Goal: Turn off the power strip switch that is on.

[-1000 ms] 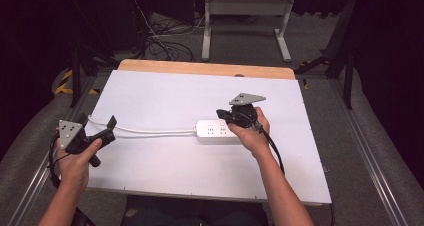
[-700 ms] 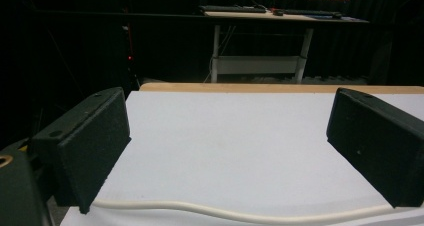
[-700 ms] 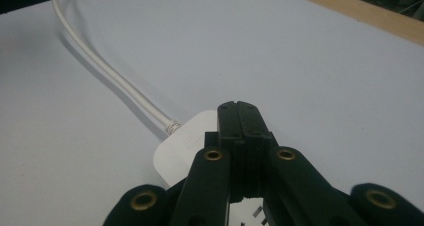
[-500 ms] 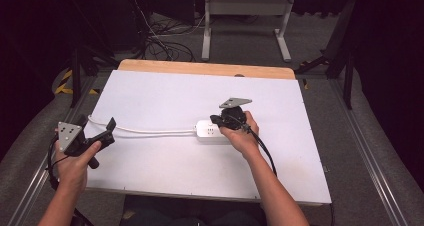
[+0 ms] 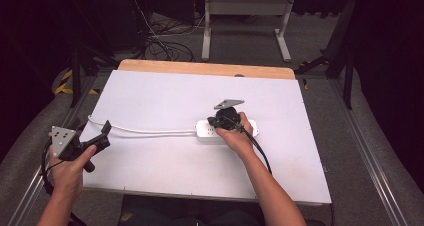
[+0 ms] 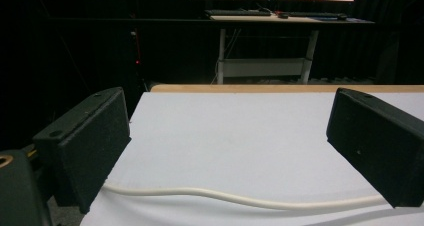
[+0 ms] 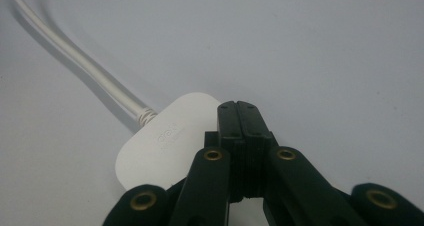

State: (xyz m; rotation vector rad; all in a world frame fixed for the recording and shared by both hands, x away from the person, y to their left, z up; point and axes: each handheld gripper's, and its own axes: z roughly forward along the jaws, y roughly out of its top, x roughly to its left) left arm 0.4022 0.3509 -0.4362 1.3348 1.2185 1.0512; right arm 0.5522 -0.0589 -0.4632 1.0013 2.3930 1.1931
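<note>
So there's one white power strip (image 5: 227, 130) lying mid-counter, with its one white cord (image 5: 150, 131) snaking off to the left edge. The right tool (image 5: 216, 121) sits over the strip, jaws pressed together, gripping nothing. The left tool (image 5: 106, 129) is spread wide by the cord. White counter (image 5: 165, 93), dark room, desk (image 6: 285, 19) with monitors behind.

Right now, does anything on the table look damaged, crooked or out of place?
Nothing stands out. The white power strip lies flat on the table, its cord trailing loosely toward the open left tongs; the right tongs are shut above the strip.
</note>
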